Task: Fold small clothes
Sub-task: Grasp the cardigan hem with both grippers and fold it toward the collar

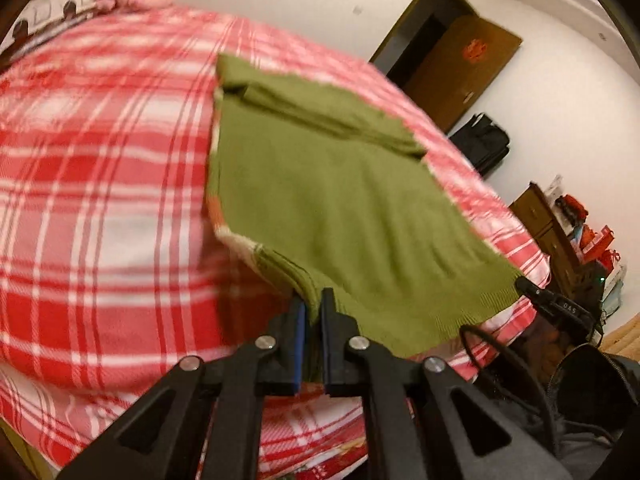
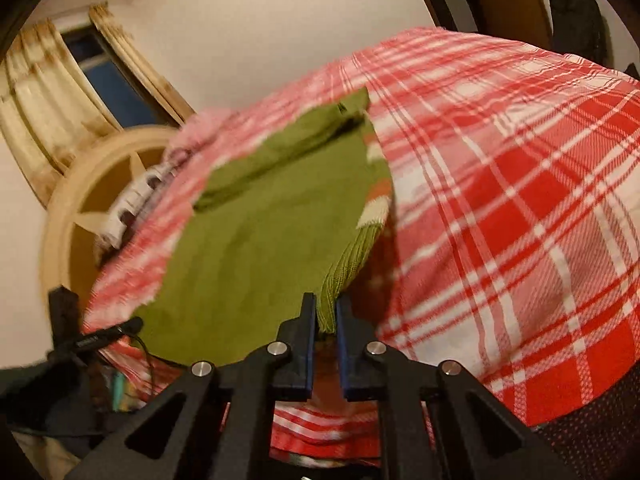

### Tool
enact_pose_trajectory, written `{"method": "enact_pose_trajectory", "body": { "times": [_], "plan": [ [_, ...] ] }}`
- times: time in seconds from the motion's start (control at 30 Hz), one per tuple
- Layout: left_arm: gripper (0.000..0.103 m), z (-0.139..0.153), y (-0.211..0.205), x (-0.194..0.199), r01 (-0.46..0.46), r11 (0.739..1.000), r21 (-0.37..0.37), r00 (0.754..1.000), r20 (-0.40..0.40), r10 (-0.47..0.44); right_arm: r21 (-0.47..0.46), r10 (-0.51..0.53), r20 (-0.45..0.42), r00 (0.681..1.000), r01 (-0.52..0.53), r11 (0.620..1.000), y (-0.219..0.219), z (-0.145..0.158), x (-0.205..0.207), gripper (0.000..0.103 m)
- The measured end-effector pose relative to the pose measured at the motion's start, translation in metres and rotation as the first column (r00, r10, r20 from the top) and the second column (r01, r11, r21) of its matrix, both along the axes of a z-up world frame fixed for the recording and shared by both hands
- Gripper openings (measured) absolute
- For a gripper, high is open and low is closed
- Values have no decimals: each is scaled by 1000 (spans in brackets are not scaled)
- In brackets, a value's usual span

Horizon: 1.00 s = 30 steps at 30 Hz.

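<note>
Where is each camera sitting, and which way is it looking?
Left wrist view: sits on the left gripper, looking along its fingers across the green sweater on the red plaid bed cover towards a brown door; the right gripper's tip shows at the sweater's other corner.
Right wrist view: sits on the right gripper, looking over the sweater towards a curtained window; the left gripper shows at lower left.
Both views share the sweater, the bed cover, and each gripper pinching a near corner of the ribbed hem.
</note>
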<state>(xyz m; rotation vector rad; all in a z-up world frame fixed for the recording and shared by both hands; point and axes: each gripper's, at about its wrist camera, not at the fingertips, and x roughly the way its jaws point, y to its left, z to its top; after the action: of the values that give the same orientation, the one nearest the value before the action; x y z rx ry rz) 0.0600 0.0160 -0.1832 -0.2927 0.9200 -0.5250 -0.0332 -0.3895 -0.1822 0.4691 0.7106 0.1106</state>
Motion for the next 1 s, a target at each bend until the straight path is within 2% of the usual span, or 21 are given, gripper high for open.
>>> {"method": "enact_pose_trajectory", "body": {
  "times": [0.2,0.43,0.53,0.77,1.0],
  "plan": [
    [7,21,3,26,2,999,-38,997,80,1,58,-18,51,999,15,998,-11,23,22,8],
    [7,47,13,70,-38,993,-114,991,127,53,29,-25,141,990,21,999,-12,72,66,8],
    [7,55,13,88,-47,992,-121,987,146,64,11,-17,169,985,15,1000,-9,87,89,8],
    [7,62,12,130,-50,992,-116,984,164,68,-24,-21,172,985,26,999,-11,102,150,8],
    [7,61,10,192,-82,986,-144,987,127,100,-53,-45,172,984,55,997,-19,111,218,8]
  ]
}}
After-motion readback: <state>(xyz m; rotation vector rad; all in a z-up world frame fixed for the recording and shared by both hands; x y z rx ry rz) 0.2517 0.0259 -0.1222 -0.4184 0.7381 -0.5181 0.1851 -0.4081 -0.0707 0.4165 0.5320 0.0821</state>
